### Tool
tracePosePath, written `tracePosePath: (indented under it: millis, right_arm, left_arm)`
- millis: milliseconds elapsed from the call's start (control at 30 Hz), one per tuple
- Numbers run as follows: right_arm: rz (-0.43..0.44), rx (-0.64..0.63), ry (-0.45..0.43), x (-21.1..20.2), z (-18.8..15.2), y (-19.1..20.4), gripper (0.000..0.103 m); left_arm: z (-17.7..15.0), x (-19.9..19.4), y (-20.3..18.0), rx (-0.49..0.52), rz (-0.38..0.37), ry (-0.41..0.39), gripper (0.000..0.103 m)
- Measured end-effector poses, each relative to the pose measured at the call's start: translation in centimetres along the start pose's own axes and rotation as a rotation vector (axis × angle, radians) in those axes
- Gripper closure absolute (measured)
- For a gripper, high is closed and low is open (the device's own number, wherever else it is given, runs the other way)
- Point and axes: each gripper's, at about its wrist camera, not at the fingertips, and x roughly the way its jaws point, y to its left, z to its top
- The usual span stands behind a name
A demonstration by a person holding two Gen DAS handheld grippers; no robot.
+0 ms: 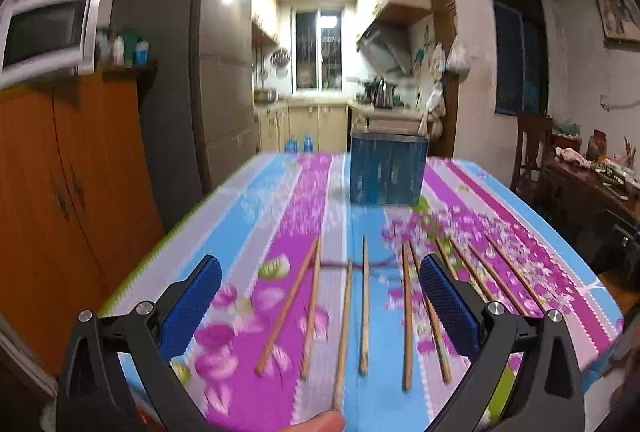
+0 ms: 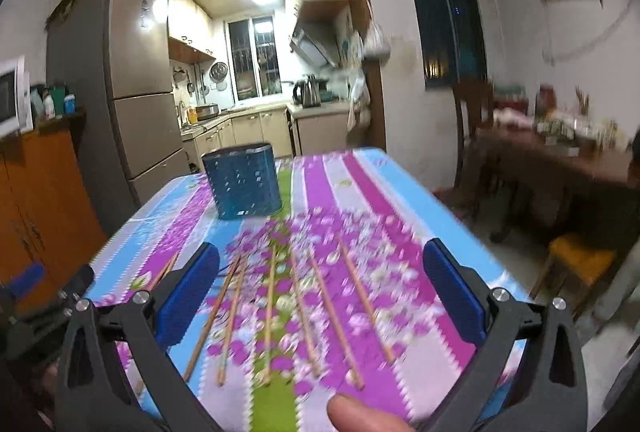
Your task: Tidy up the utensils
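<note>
Several wooden chopsticks [image 1: 364, 306] lie side by side on the flowered tablecloth, pointing away from me; they also show in the right wrist view [image 2: 272, 316]. A blue perforated utensil holder [image 1: 387, 170] stands upright at the far end of the table, and it also shows in the right wrist view [image 2: 244, 181]. My left gripper [image 1: 320, 272] is open and empty above the chopsticks. My right gripper [image 2: 320, 260] is open and empty above the right-hand chopsticks.
The table [image 1: 280, 200] has its right edge near a wooden chair [image 2: 580, 264] and a cluttered side table [image 2: 560, 152]. An orange cabinet [image 1: 60, 192] and a fridge [image 1: 180, 72] stand to the left. The left gripper shows at the left edge of the right wrist view [image 2: 32, 288].
</note>
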Motion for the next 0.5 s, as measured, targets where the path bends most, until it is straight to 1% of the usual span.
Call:
tracePosePath:
  millis: [67, 133, 233, 333, 400, 500]
  right_arm:
    - [0.017, 0.007, 0.017, -0.5, -0.8, 0.3, 0.005]
    - [0.052, -0.002, 0.032, -1.0, -1.5, 0.9, 0.005]
    - [0.091, -0.014, 0.027, -2.0, -2.2, 1.4, 0.005]
    - [0.148, 0.005, 0.013, -2.6, -2.2, 1.1, 0.005]
    - [0.147, 0.036, 0.014, -2.9, -2.1, 0.6, 0.005]
    - [0.138, 0.044, 0.012, -3.0, -2.1, 0.3, 0.005]
  left_arm:
    - [-0.7, 0.0, 0.4, -0.024, 0.009, 0.035, 0.004]
    - [-1.1, -0.2, 0.7, -0.042, 0.018, 0.043, 0.004]
    - [-1.3, -1.0, 1.0, -0.065, 0.003, 0.040, 0.004]
    - [-1.2, -1.8, 0.7, -0.054, -0.020, 0.024, 0.004]
    - [-1.3, -2.3, 0.4, -0.045, -0.049, 0.016, 0.004]
    - [-1.2, -2.6, -0.6, -0.010, -0.092, 0.017, 0.004]
